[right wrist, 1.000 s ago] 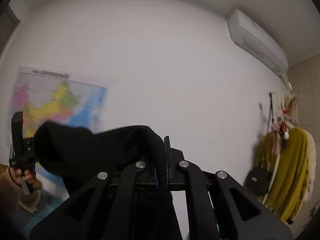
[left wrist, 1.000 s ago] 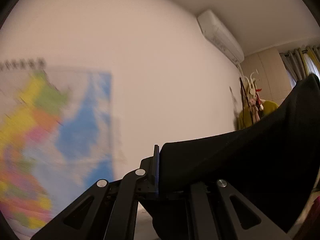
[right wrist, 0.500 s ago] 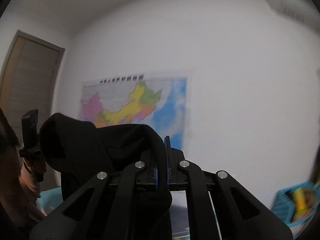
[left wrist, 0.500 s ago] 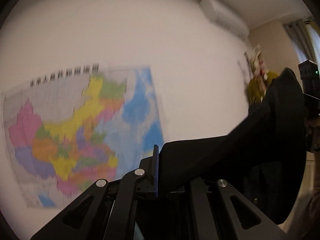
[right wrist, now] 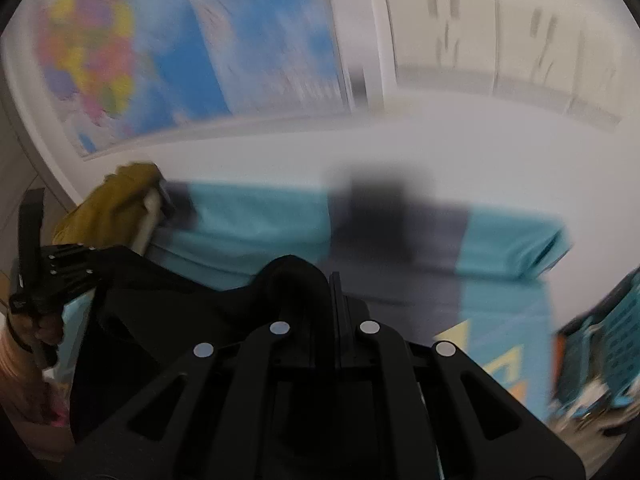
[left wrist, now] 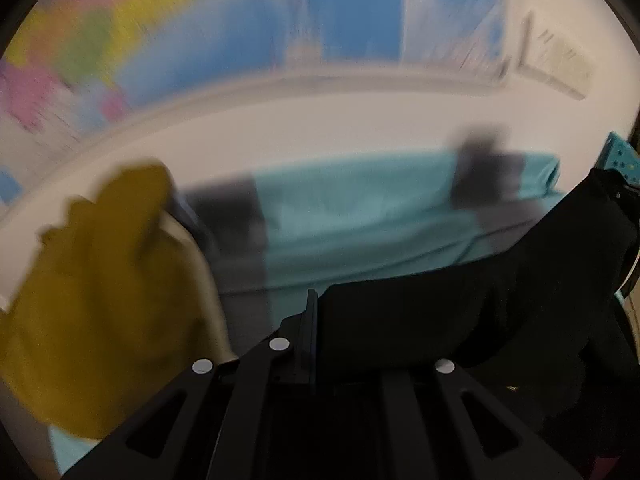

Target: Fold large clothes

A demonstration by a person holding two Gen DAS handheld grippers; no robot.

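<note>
A large black garment (left wrist: 500,292) hangs stretched between both grippers, above a teal-covered bed (left wrist: 360,220). My left gripper (left wrist: 316,320) is shut on one edge of it; the cloth runs off to the right. My right gripper (right wrist: 334,300) is shut on the other edge of the black garment (right wrist: 192,312), which runs left to the left gripper (right wrist: 52,280) seen in the right wrist view. Both views are motion-blurred.
A mustard-yellow garment (left wrist: 104,288) lies at the bed's left end, also in the right wrist view (right wrist: 116,200). Dark clothes (right wrist: 392,216) lie on the teal bed (right wrist: 256,220). A colourful map (right wrist: 160,52) hangs on the white wall. A teal basket (right wrist: 600,340) is at the right.
Both grippers have tipped downward with the black garment: the views swung from the wall, map and ceiling to the teal bed below. Both stay shut on the cloth.
</note>
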